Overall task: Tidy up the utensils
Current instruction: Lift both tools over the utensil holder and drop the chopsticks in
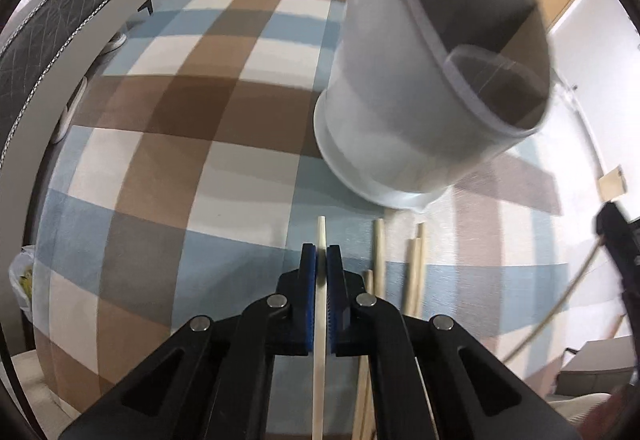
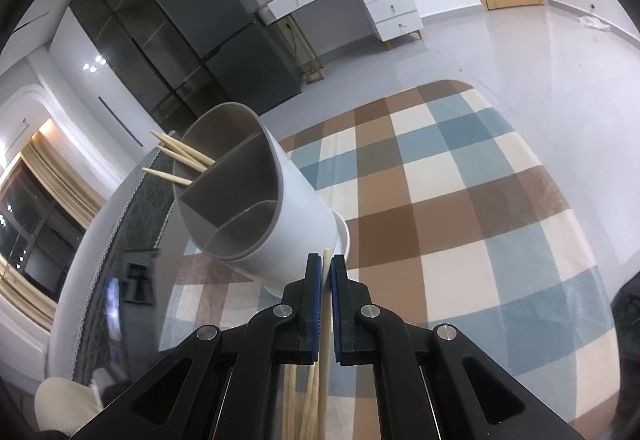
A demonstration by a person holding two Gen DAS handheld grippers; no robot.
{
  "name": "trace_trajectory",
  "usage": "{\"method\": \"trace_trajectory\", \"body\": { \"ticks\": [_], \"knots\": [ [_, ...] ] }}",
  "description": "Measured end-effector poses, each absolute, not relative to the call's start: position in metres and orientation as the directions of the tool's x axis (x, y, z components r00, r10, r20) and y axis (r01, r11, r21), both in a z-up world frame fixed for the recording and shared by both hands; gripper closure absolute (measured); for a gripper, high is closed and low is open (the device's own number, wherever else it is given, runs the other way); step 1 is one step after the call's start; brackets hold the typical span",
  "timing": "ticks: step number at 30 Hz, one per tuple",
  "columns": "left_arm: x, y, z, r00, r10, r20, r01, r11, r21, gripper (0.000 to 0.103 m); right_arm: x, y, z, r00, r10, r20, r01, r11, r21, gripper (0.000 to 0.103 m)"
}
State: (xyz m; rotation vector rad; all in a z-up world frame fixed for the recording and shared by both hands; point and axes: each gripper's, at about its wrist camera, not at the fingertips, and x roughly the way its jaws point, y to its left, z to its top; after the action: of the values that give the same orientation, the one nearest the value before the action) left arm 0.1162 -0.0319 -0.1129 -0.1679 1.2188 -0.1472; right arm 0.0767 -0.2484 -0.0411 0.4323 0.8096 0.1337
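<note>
A white holder [image 2: 256, 200] with grey inner compartments stands on a glass table over a checked rug. Three chopsticks [image 2: 182, 158] already lean out of its far compartment, so sorting is partly done. The left gripper [image 1: 321, 254] is clamped on one pale chopstick [image 1: 320, 320], its tip poking out just short of the holder's base. The right gripper [image 2: 326, 264] pinches another chopstick [image 2: 326, 304], close beside the holder. Several loose sticks [image 1: 414, 268] lie on the glass near the left gripper; the exact count is hard to judge through the blur. Both held sticks and the loose ones remain to be placed.
</note>
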Motion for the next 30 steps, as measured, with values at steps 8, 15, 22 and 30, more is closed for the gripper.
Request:
{"method": "trace_trajectory", "body": {
  "ticks": [8, 15, 22, 30],
  "knots": [
    [0.059, -0.020, -0.034, 0.591, -0.270, -0.760, 0.080, 0.957, -0.278, 0.102, 0.049, -0.238, -0.018, 0.732, 0.273, -0.624, -0.014, 0.922, 0.387, 0.099],
    [0.034, -0.028, -0.020, 0.631, -0.291, -0.720, 0.155, 0.956, -0.251, 0.102, 0.025, -0.230, -0.003, 0.759, 0.248, -0.602, -0.030, 0.937, 0.348, 0.099],
    [0.021, -0.020, -0.009, 0.630, -0.299, -0.717, 0.171, 0.954, -0.248, 0.103, 0.005, -0.221, 0.009, 0.784, 0.207, -0.586, -0.036, 0.956, 0.290, 0.099],
    [0.007, -0.019, 0.007, 0.620, -0.318, -0.718, 0.206, 0.948, -0.242, 0.103, -0.013, -0.219, 0.022, 0.803, 0.177, -0.568, -0.026, 0.964, 0.264, 0.099]
  ]
}}
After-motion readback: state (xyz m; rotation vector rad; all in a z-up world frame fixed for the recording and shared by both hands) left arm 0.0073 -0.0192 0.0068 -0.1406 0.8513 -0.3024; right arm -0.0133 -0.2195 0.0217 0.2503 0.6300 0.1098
